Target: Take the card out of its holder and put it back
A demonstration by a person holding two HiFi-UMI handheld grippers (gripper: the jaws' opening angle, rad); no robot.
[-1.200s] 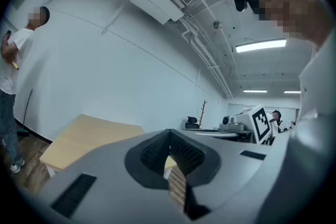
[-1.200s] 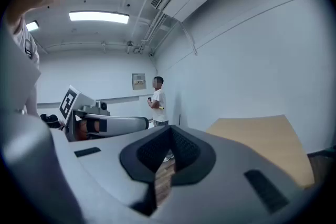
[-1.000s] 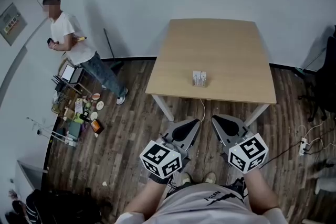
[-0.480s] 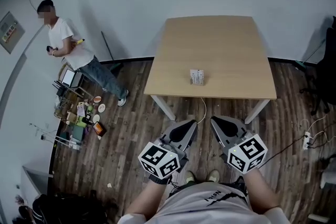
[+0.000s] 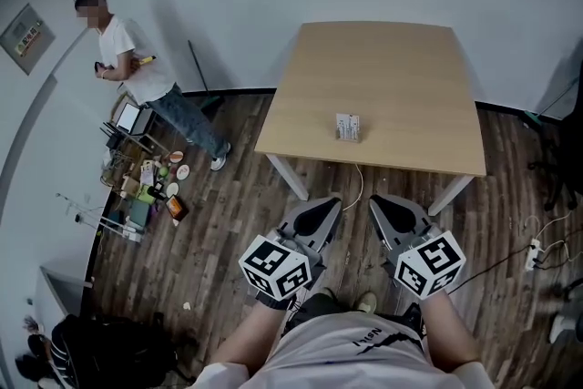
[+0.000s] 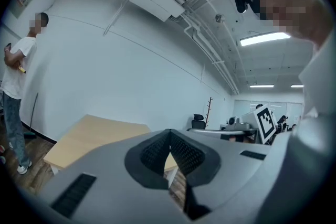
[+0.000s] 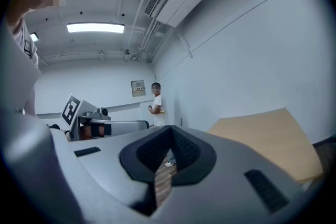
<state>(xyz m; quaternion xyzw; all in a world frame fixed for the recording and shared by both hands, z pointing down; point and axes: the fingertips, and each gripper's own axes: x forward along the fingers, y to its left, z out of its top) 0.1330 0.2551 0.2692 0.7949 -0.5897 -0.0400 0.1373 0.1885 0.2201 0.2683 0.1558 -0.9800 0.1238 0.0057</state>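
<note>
While both claws hang low in front of me over the dark plank floor (image 5: 228, 223), neither carries anything. The left claw (image 5: 332, 205) has its ribbed black pads pressed tip to tip, and the right claw (image 5: 377, 201) looks the same in its own view, closed on nothing. I hold them side by side, pointing roughly level toward the pale wooden square worktop (image 5: 401, 68), because the job hasn't begun and I'm standing short of it. The small whitish card holder (image 5: 347, 127) stands upright and alone near the worktop's front edge, well apart from both claws. At this range I can't separate card from holder. I judge that spot near the edge makes it reachable once I step in. A person in a white shirt (image 5: 127, 59) stands by the wall, off to the side.
</note>
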